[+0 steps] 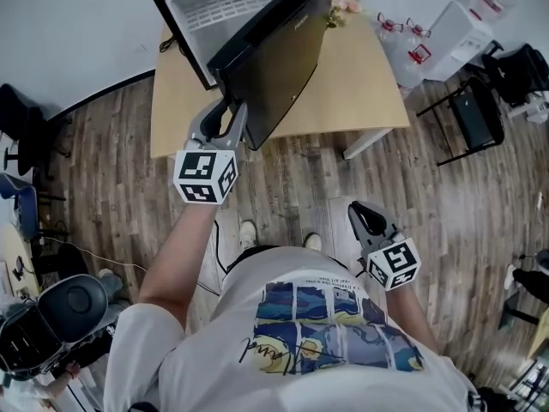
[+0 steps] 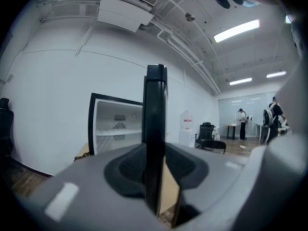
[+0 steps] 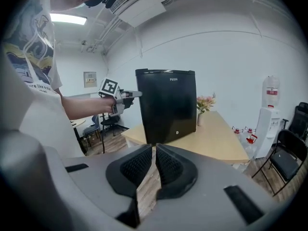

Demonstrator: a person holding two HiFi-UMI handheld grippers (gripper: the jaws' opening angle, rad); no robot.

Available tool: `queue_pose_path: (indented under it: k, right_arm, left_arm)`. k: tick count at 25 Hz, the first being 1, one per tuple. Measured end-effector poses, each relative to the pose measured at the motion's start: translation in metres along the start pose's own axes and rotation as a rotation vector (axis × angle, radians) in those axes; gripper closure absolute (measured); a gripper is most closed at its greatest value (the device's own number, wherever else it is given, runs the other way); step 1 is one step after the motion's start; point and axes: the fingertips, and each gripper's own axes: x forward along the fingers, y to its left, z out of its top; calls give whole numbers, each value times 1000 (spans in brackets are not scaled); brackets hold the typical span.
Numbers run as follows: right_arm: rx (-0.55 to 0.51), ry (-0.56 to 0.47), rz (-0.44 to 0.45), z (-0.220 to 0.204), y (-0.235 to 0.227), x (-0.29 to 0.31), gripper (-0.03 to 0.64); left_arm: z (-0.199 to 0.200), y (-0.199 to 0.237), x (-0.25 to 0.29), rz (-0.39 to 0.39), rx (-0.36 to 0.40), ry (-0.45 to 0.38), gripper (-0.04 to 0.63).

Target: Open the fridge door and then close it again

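Observation:
A small black fridge (image 1: 225,5) stands on a wooden table (image 1: 369,84), white inside, with its door (image 1: 283,67) swung open toward me. My left gripper (image 1: 230,112) is shut on the door's free edge. In the left gripper view the dark door edge (image 2: 155,124) stands upright between the pads, and the open cabinet (image 2: 118,124) shows behind it. My right gripper (image 1: 364,215) hangs low by my right hip, away from the fridge. It (image 3: 154,150) is shut on nothing. The right gripper view shows the door's front (image 3: 168,105) and the left gripper (image 3: 135,94) at its edge.
A vase of flowers (image 1: 343,5) sits on the table beside the fridge. A water dispenser (image 3: 269,109) and a black folding chair (image 1: 476,114) stand to the right. An office chair (image 1: 69,307) is at my left. My feet are on the wood floor by the table's front edge.

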Motion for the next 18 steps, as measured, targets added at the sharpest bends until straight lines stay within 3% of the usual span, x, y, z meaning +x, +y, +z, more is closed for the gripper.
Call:
queue_pose_path:
  k: [9,18]
  right_arm:
    - [-22,-14,58,-15,-30,-29,588]
    - [-25,-6,59,-33,-61,-67,588]
  left_arm:
    - [-2,-53,-3,66,-15,15,469]
    - [3,-108,3,147,-36,17,472]
